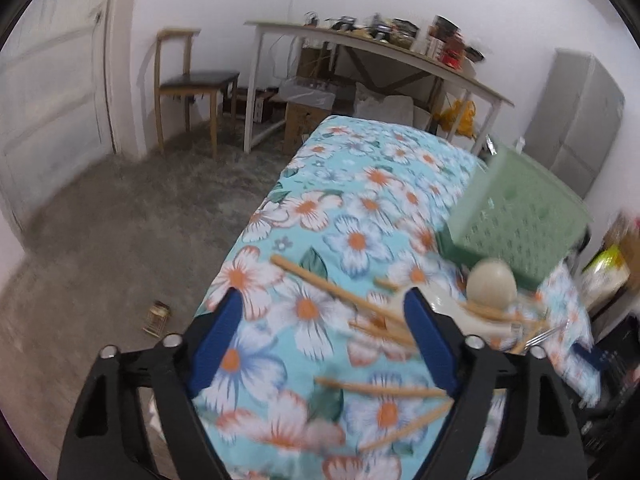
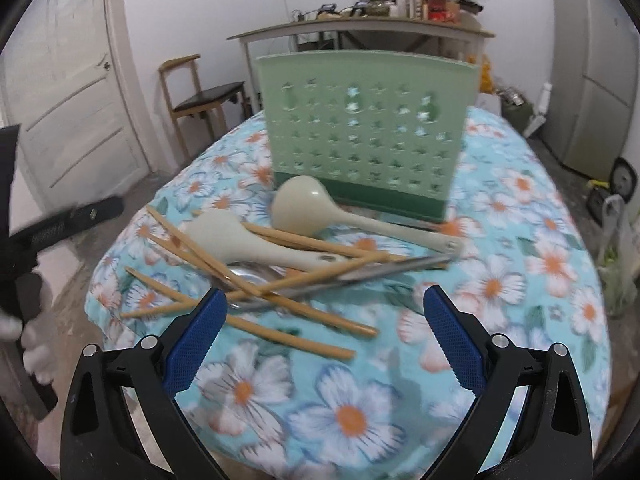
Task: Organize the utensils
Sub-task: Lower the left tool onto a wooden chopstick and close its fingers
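Observation:
A green perforated utensil holder [image 2: 360, 128] stands upright on the flower-print tablecloth [image 2: 352, 412]. In front of it lie a cream ladle [image 2: 304, 204], a cream rice paddle [image 2: 232, 236], a metal spoon [image 2: 248, 276] and several wooden chopsticks [image 2: 320, 320], heaped across each other. My right gripper [image 2: 325, 292] hangs open just short of the heap, nothing between its pads. My left gripper [image 1: 324, 294] is open over the table's left edge, above loose chopsticks [image 1: 320, 280]. The ladle [image 1: 490, 280] and holder [image 1: 516, 216] lie to its right.
A gloved hand [image 2: 36, 352] holds the left tool at the right wrist view's left edge. Beyond the table are a wooden chair [image 1: 188, 84], a cluttered desk [image 1: 380, 44], a door [image 2: 72, 92] and a grey fridge [image 2: 592, 80]. A small jar [image 1: 158, 318] lies on the carpet.

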